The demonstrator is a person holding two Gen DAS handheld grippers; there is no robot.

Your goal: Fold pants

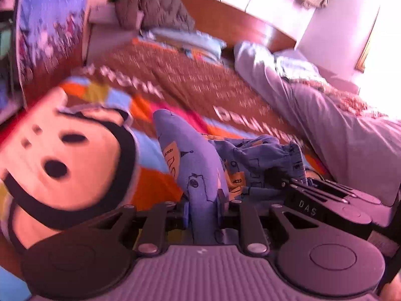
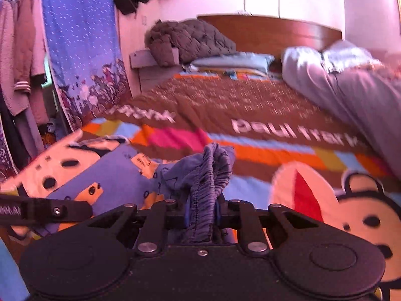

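Small blue printed pants (image 1: 198, 160) lie bunched on a colourful cartoon bedspread (image 1: 75, 150). My left gripper (image 1: 202, 210) is shut on a pant leg, which rises up between the jaws. My right gripper (image 2: 201, 213) is shut on the gathered elastic waistband (image 2: 213, 173) of the pants (image 2: 112, 173). The right gripper also shows in the left wrist view (image 1: 325, 200), close on the right. The left gripper's finger shows at the left edge of the right wrist view (image 2: 45, 212).
The bed has a brown blanket (image 2: 225, 100) further back, a grey duvet (image 2: 351, 87) on the right, pillows and a dark quilted jacket (image 2: 190, 40) by the wooden headboard (image 2: 275, 30). A blue curtain (image 2: 80, 37) and hanging clothes (image 2: 22, 50) stand at the left.
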